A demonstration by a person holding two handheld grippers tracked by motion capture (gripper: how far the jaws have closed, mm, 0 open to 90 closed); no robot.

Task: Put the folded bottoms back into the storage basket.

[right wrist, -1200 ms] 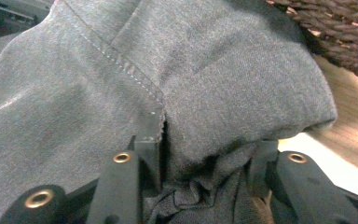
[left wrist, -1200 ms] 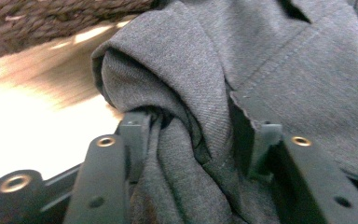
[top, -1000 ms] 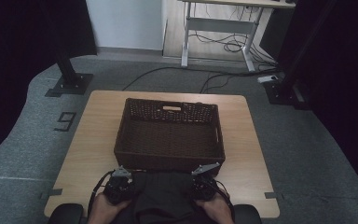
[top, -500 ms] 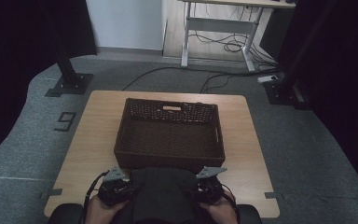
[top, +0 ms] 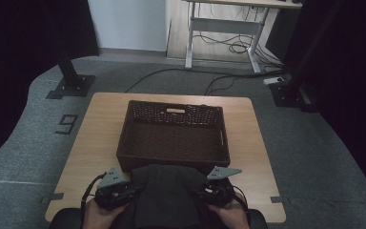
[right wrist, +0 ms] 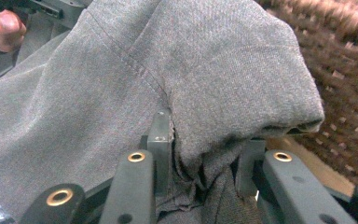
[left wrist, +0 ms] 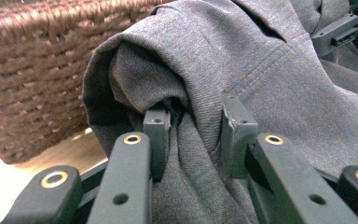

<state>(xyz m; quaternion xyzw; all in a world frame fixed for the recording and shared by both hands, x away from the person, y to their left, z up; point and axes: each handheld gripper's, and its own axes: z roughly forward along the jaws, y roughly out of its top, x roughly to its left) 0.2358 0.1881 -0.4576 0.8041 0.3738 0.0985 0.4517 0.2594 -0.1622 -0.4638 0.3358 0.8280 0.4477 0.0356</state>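
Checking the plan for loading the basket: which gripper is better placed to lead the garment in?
Neither clearly. The left gripper and right gripper each clamp a fold of the garment, level, just short of the basket.

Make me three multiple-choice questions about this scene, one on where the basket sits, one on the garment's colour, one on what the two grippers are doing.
1. Where does the wicker basket stand?
A. On the wooden table, beyond the garment
B. On the floor beside the table
C. On top of the garment

2. What colour is the sweatshirt?
A. Bright red
B. Dark grey
C. White

3. In what state are the left gripper and the right gripper?
A. Both open, clear of the cloth
B. One is shut on the basket rim
C. Each is shut on a fold of the sweatshirt

Answers:
1 A, the high view shows the basket on the tabletop, farther from the person than the cloth.
2 B, both gripper views show grey knit fabric.
3 C, in each gripper view, bunched cloth is pinched between the jaws.
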